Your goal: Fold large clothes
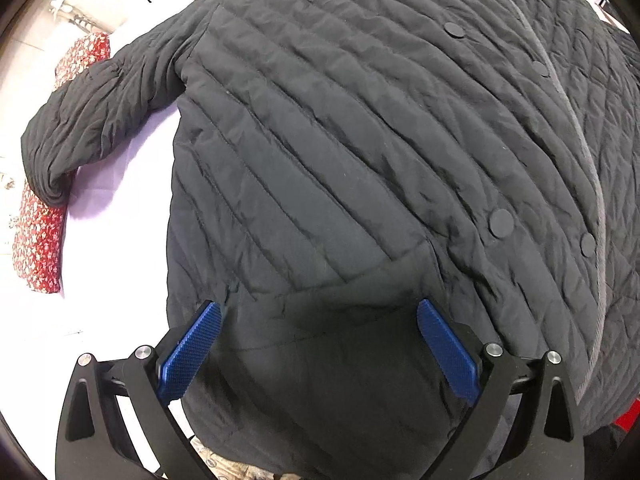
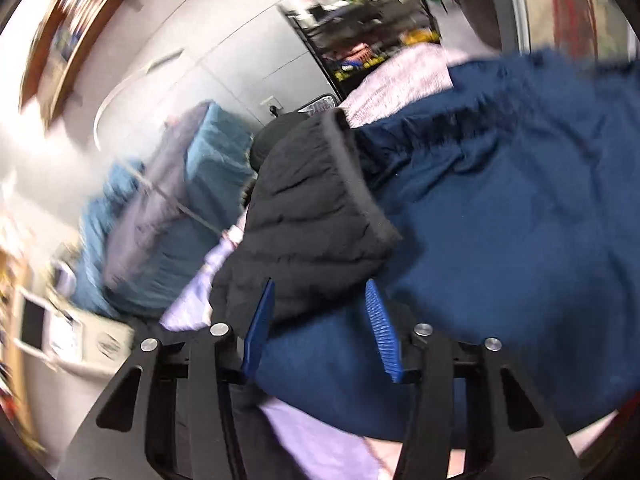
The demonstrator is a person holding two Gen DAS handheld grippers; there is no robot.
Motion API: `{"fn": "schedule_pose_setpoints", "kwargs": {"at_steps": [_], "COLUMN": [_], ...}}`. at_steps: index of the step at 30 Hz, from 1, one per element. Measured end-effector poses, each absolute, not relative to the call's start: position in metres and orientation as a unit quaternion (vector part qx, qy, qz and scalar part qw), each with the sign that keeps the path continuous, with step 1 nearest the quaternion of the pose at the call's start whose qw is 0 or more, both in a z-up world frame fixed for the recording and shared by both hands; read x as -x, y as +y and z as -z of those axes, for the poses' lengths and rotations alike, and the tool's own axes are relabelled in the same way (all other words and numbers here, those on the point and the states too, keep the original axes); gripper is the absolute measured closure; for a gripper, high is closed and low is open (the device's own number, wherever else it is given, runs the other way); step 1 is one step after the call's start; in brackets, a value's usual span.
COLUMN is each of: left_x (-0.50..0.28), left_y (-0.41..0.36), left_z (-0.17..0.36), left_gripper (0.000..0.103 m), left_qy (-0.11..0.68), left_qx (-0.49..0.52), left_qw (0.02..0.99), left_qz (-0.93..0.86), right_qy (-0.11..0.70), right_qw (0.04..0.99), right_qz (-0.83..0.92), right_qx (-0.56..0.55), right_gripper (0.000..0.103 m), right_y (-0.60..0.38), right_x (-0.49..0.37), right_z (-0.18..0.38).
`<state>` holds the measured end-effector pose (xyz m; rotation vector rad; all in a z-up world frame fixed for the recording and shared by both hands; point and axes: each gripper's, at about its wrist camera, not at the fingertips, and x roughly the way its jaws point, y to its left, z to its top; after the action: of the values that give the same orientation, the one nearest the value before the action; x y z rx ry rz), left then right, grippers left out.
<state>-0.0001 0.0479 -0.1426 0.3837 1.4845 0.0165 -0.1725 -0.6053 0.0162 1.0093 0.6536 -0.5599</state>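
A black quilted jacket [image 1: 340, 128] lies spread front-up on a pale lavender sheet [image 1: 120, 184], its snap buttons and grey placket edge toward the right. One sleeve [image 1: 92, 120] stretches out to the left. My left gripper [image 1: 320, 312] hovers open over the jacket's hem, with nothing between its blue pads [image 1: 192, 348]. In the blurred right wrist view, a black sleeve with a grey-trimmed cuff [image 2: 316, 216] rests on a navy garment [image 2: 500, 240]. My right gripper [image 2: 320, 282] stands partly open, with the sleeve's lower edge between its fingers; the pads do not visibly press on it.
A red floral pillow [image 1: 36, 240] lies at the sheet's left edge, under the sleeve end. A pink-white knit piece [image 2: 400, 76] sits behind the navy garment. Teal-covered furniture [image 2: 212, 148] and a cluttered shelf [image 2: 360, 52] stand farther back. Lavender sheet [image 2: 316, 444] shows below the fingers.
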Motion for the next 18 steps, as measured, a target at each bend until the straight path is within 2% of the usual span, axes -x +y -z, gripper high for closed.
{"fn": "schedule_pose_setpoints", "kwargs": {"at_steps": [2, 5, 7, 8, 12, 18], "left_x": [0.007, 0.017, 0.022, 0.024, 0.031, 0.016], "left_y": [0.048, 0.049, 0.053, 0.055, 0.067, 0.074], "left_z": [0.135, 0.127, 0.127, 0.126, 0.123, 0.105], "left_gripper": [0.006, 0.006, 0.006, 0.006, 0.006, 0.006], "left_qy": [0.67, 0.667, 0.666, 0.667, 0.659, 0.626], "left_qx": [-0.177, -0.179, -0.173, -0.164, -0.136, -0.131], "left_qw": [0.721, 0.723, 0.726, 0.727, 0.74, 0.768], "left_qz": [-0.007, -0.006, -0.007, -0.009, -0.014, -0.013], "right_qy": [0.291, 0.27, 0.269, 0.267, 0.269, 0.27], "right_qw": [0.78, 0.776, 0.774, 0.776, 0.8, 0.877], "right_qz": [0.254, 0.243, 0.248, 0.247, 0.253, 0.201], "right_qx": [-0.492, -0.516, -0.517, -0.516, -0.473, -0.343], "right_gripper": [0.058, 0.073, 0.091, 0.094, 0.098, 0.099], "right_y": [-0.613, -0.622, -0.625, -0.624, -0.614, -0.557], "right_x": [0.169, 0.163, 0.16, 0.159, 0.15, 0.104], "right_z": [-0.01, -0.006, -0.009, -0.011, -0.038, -0.114]}}
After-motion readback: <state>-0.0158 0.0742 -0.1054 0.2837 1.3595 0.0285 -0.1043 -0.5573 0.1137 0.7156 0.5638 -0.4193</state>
